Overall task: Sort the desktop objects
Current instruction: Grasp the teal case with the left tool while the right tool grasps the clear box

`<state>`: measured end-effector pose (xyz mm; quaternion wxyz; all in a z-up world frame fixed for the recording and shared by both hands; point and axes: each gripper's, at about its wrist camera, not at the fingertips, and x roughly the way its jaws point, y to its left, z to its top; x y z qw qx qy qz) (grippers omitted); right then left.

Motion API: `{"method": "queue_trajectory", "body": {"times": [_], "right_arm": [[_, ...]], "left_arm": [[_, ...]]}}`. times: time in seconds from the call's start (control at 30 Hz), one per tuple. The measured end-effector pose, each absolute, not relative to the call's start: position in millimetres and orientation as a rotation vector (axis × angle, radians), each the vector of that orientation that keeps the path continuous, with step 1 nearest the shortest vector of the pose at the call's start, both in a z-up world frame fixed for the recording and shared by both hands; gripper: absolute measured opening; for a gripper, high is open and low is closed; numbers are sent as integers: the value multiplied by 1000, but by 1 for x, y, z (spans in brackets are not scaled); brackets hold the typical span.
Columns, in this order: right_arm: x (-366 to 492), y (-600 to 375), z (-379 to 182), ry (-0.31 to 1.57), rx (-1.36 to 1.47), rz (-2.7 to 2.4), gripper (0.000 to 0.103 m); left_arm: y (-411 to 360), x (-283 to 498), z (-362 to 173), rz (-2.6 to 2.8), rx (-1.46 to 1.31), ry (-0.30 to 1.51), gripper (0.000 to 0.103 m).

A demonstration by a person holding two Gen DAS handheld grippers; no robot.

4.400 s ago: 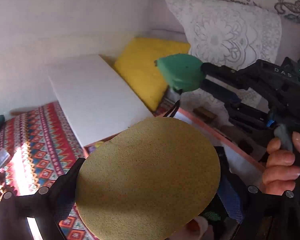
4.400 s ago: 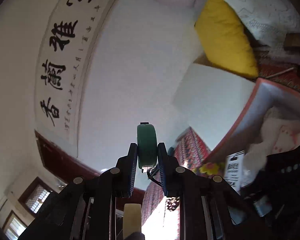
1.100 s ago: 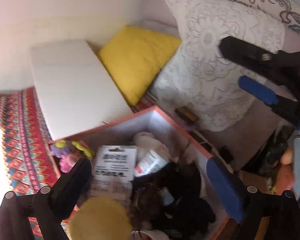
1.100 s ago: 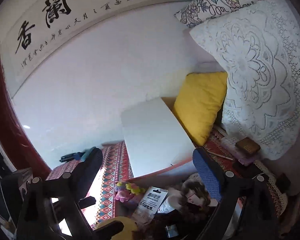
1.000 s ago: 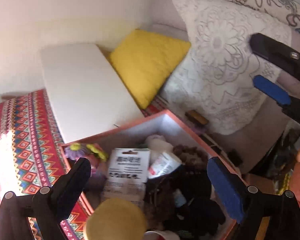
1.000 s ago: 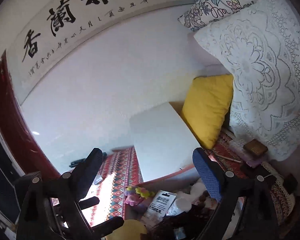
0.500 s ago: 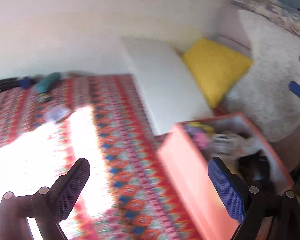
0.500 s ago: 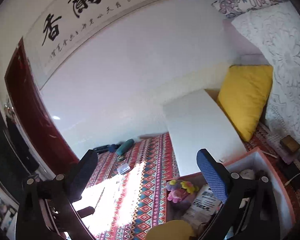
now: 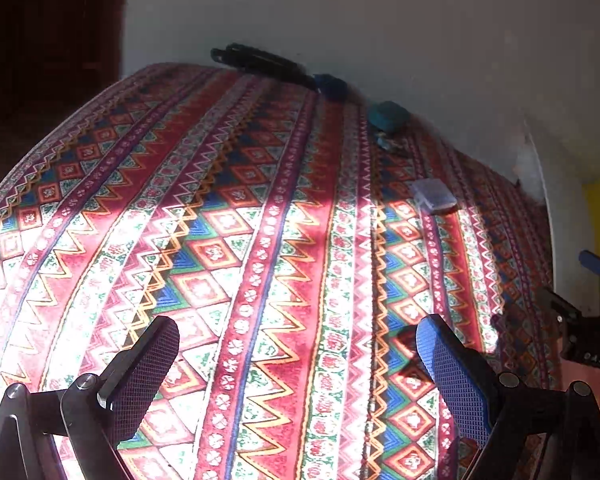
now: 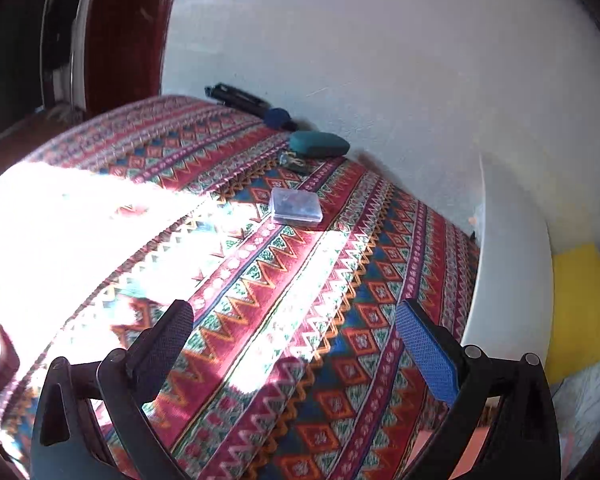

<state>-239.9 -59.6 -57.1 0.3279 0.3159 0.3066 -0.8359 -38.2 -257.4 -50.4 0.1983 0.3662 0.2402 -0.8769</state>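
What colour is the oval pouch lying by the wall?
Dark teal green pouch, clearest in the right wrist view.

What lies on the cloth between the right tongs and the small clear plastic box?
Nothing: in the right wrist view, only bare patterned cloth, partly sunlit, stretches from the open right tongs to the clear plastic box.

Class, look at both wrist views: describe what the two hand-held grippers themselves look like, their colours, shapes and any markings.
Each gripper, left gripper and right gripper, has black angular linkage arms with round silver rivets and two paddle-shaped pads of mesh texture, one black, one blue. In the left wrist view, the right gripper's black body carries pale lettering.
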Motion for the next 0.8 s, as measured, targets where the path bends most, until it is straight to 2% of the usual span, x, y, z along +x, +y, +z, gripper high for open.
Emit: {"method": "queue_trajectory", "body": {"times": [0.07, 0.2, 0.27, 0.37, 0.4, 0.43, 0.53, 0.63, 0.7, 0.8], "right_arm": [[-272, -89, -77, 841, 858, -2173, 102], [-341, -136, -110, 803, 982, -2141, 102], [-376, -148, -124, 741, 1033, -2164, 102], [-426, -154, -144, 515, 1171, -2129, 102], [-439, -152, -155, 405, 1215, -2090, 98], [-447, -147, -163, 283, 1226, -2062, 72], [-461, -107, -170, -164, 1130, -2034, 72], [-466, -45, -189, -626, 1030, -1906, 72], [-481, -24, -180, -680, 1050, -1889, 73], [-492, 0, -175, -721, 976, -1904, 73]], "left_arm": [[-266, -36, -56, -2436, 1037, 648, 99], [-284, -31, -64, -2421, 1064, 639, 99], [-290, -31, -68, -2408, 1077, 609, 99], [-296, -35, -73, -2402, 1120, 620, 99], [-298, -42, -71, -2407, 1130, 619, 99], [-301, -54, -67, -2416, 1139, 601, 99], [-308, -122, -42, -2463, 1117, 416, 99], [-304, -229, -23, -2625, 1070, 274, 101], [-293, -313, -36, -2707, 1113, 193, 102], [-274, -436, -81, -2658, 1283, -66, 102]]}}
